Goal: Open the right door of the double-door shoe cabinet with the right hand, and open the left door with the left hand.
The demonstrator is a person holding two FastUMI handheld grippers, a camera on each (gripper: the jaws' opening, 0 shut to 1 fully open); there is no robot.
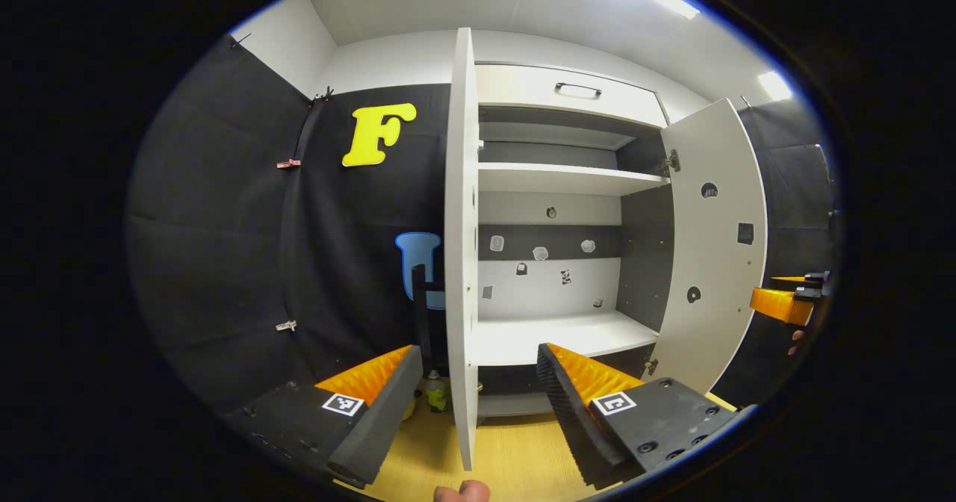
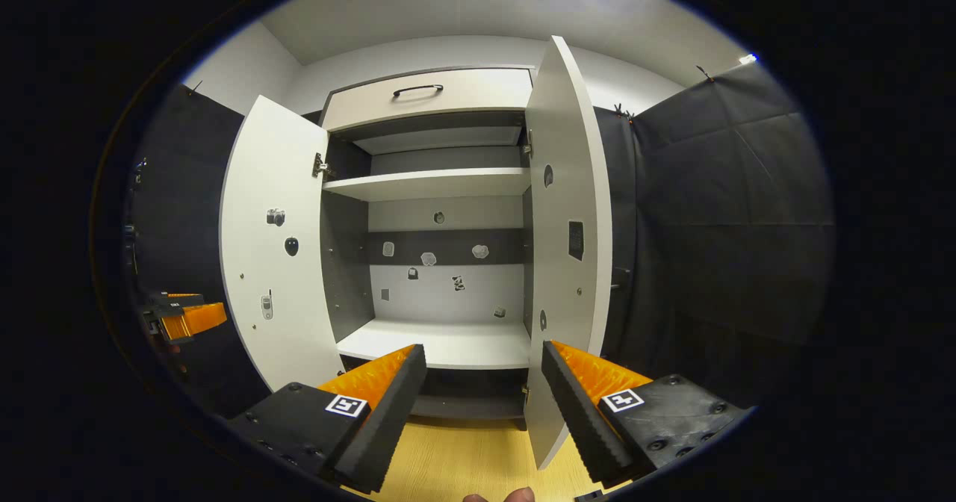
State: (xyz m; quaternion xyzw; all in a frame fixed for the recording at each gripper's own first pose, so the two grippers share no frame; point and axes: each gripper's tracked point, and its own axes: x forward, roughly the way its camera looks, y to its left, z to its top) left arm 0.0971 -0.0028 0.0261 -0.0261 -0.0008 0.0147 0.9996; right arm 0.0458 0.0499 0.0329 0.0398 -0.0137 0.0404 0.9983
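The white double-door shoe cabinet (image 2: 433, 184) has both doors swung open, showing dark walls and white shelves. In the left gripper view the left door (image 1: 461, 188) appears edge-on, standing between the spread fingers of my left gripper (image 1: 478, 352); neither pad touches it. The right door (image 1: 717, 248) hangs open farther off, with my right gripper (image 1: 784, 304) beside it. In the right gripper view the right door (image 2: 567, 225) stands nearly edge-on, just behind the right finger of my right gripper (image 2: 484, 349), which is open. My left gripper (image 2: 187, 319) shows beyond the left door (image 2: 276, 248).
A drawer with a black handle (image 1: 576, 90) tops the cabinet. On the wooden floor (image 1: 515, 465) by the left door stand a small bottle (image 1: 435, 394) and a black stand (image 1: 422, 300). Black cloth walls close in both sides.
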